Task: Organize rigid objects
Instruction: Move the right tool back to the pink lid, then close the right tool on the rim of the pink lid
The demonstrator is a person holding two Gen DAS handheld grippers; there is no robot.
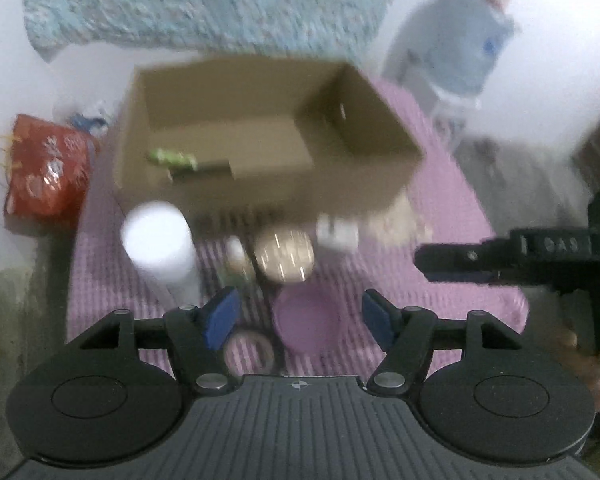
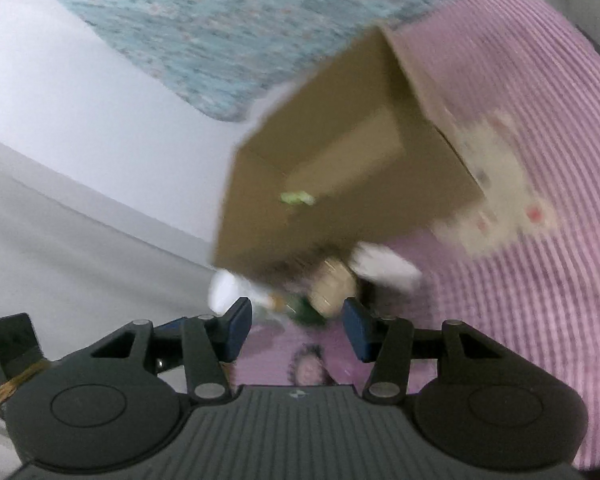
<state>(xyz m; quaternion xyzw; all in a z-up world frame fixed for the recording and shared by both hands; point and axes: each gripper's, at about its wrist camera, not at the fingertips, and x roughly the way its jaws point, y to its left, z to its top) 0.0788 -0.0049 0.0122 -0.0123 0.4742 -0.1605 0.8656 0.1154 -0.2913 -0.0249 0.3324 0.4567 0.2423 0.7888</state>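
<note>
Cardboard box (image 1: 260, 136), open-topped, on pink striped cloth (image 1: 452, 184); one small green item (image 1: 172, 158) inside, at near left corner of the floor. Loose items on cloth just in front of box, all blurred: white cylinder (image 1: 158, 244) at left, upright; round tan-topped container (image 1: 286, 256) at centre; small white object (image 1: 336, 232) to its right; pink round lid or dish (image 1: 308, 320) nearer the camera; ring of tape (image 1: 250, 350) beside it. Left gripper (image 1: 300, 320): blue pads (image 1: 220, 318) apart, nothing between them, above pink dish. Right gripper (image 2: 298, 326): fingers parted, empty, pointed toward the items at box's front wall; dark green object (image 2: 306, 312) lying beyond its tips. Red printed bag (image 1: 46, 168) left of cloth, off the edge. Pale blue patterned fabric (image 1: 204, 0) behind box. Sharpness poor in both views; labels unreadable.
</note>
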